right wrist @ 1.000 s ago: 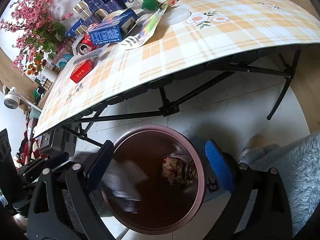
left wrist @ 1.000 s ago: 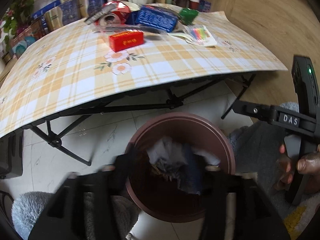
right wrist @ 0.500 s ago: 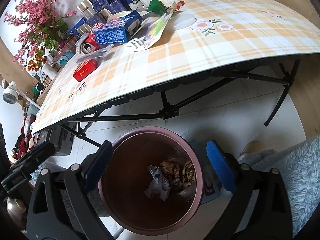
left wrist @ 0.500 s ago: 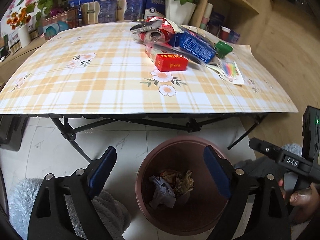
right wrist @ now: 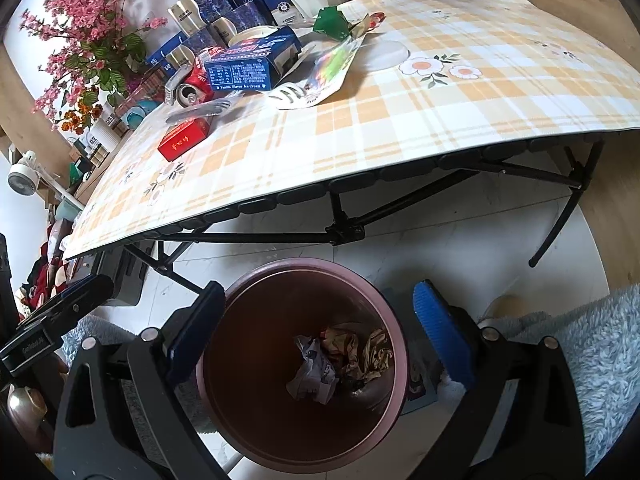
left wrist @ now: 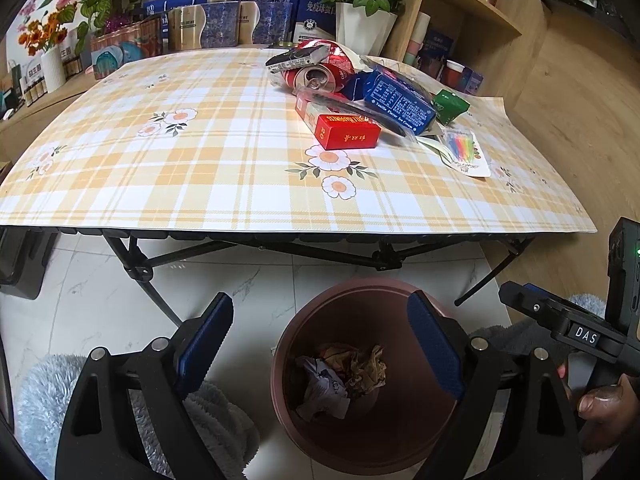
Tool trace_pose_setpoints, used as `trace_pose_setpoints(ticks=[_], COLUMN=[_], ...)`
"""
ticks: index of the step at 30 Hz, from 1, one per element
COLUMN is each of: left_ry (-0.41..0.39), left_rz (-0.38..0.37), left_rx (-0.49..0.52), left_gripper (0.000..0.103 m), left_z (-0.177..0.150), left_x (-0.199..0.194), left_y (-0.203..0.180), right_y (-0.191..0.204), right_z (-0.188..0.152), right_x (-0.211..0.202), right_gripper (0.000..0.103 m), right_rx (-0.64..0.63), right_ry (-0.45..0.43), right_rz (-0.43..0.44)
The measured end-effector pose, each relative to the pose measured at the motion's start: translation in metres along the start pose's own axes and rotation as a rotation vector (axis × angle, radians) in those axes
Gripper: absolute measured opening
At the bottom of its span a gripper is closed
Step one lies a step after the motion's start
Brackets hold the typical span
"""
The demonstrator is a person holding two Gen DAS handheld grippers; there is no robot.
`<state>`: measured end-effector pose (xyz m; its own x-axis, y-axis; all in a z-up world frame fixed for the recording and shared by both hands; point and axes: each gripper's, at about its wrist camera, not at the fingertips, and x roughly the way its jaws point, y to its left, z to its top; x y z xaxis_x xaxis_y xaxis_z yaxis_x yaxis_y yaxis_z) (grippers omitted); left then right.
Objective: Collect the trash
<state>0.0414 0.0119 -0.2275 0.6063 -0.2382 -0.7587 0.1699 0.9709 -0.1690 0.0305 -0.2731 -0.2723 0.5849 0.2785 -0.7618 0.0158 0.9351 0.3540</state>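
Left tongs (left wrist: 320, 344): released, jaws just widened, nothing between them. Right tongs (right wrist: 320, 332): released, nothing gripped. Directly below both: brown bin (left wrist: 320, 432) on the floor, holding crumpled paper (left wrist: 324, 388) and a brownish wad (left wrist: 366, 370), possibly a wrapper. Beyond the tongs, on the desk (left wrist: 200, 184), yet to collect: red box (left wrist: 346, 132), soda can (left wrist: 316, 78), blue carton (left wrist: 400, 100), green box (left wrist: 452, 106), candle packet (left wrist: 464, 152). Progress: early; most trash remaining.

Red roses in white pot (left wrist: 362, 20) behind counter, pink blossom branches (right wrist: 86, 36), wooden shelf (left wrist: 476, 12), small white fan (right wrist: 22, 178)
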Motion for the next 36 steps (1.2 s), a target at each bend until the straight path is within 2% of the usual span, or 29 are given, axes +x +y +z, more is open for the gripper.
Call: trace_pose_setpoints(ticks=[6,11,16,19,25,29,33,36], left_ry=[-0.001,-0.031,-0.036,-0.034,-0.023,-0.003,0.025,0.043], left_rz=[-0.009,-0.067,-0.083,-0.094,-0.087,-0.103,-0.121,-0.145], left_rx=[-0.037,-0.086,-0.089,-0.097,-0.089,-0.138,-0.174,-0.176], left_gripper=[0.087,0.087,0.087,0.087,0.087,0.087,0.086,0.081], left_z=[0.004,0.015,0.038,0.054,0.095,0.117,0.129,0.134], left_x=[-0.002,-0.011,-0.011,-0.008,0.004,0.021,0.039,0.051], left_y=[0.007,0.017,0.019,0.022,0.024,0.029,0.032,0.031], right_y=[0.001,0.004,0.013,0.025,0.067,0.094,0.112,0.121], right_z=[0.005,0.026,0.061,0.091,0.168,0.205,0.226,0.234], right_x=[-0.006,-0.027,-0.037,-0.034,-0.009,0.027,0.066,0.092], right_gripper=[0.094,0.094,0.094,0.095,0.096,0.097,0.097,0.097], right_rx=[-0.004,-0.048,-0.167,-0.292,-0.632,-0.819,-0.908,-0.942], right_ry=[-0.016,-0.085,-0.123,-0.122,-0.1,-0.041,0.045,0.113], right_rz=[0.005,-0.016,-0.042,-0.035,-0.047,-0.027,-0.011,-0.002])
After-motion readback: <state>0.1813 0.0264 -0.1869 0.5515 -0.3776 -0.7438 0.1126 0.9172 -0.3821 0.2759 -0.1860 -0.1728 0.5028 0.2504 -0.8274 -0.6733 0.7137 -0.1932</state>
